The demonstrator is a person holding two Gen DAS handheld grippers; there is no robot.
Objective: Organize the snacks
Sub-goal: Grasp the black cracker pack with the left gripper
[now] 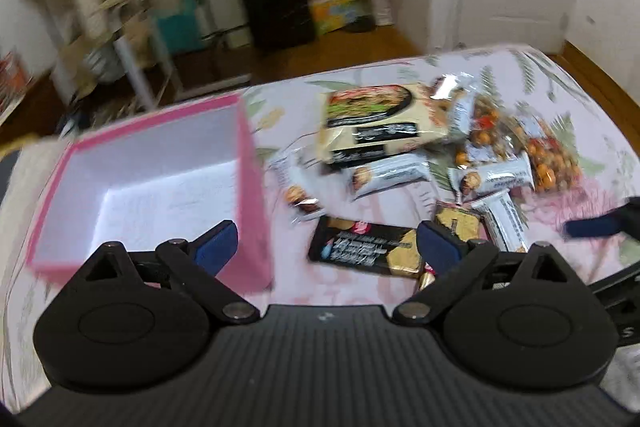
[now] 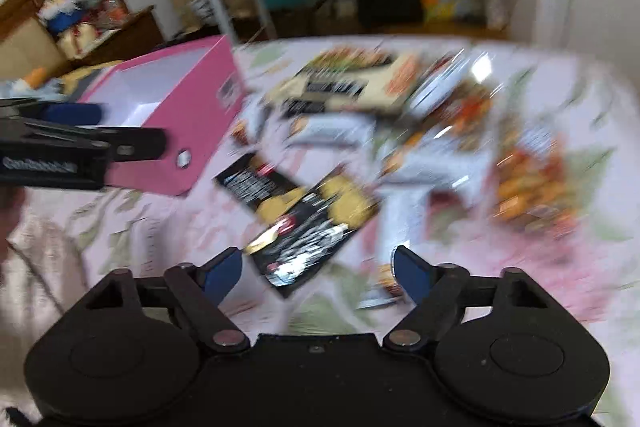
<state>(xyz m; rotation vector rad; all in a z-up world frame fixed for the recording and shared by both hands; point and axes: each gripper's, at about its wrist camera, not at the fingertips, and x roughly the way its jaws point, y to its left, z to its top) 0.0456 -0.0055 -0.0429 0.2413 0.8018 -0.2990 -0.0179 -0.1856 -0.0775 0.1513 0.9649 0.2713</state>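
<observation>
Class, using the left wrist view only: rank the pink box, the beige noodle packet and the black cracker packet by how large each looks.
1. pink box, clearly largest, though it is also nearest the camera.
2. beige noodle packet.
3. black cracker packet, looks smallest, but part of it is hidden behind the gripper finger, so places two and three are unsure.

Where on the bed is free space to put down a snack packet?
The pink cardboard box is empty inside. The floral sheet is bare in front of the box, left of the black cracker packets. It is crowded from the beige noodle packet to the orange bag of nuts.
</observation>
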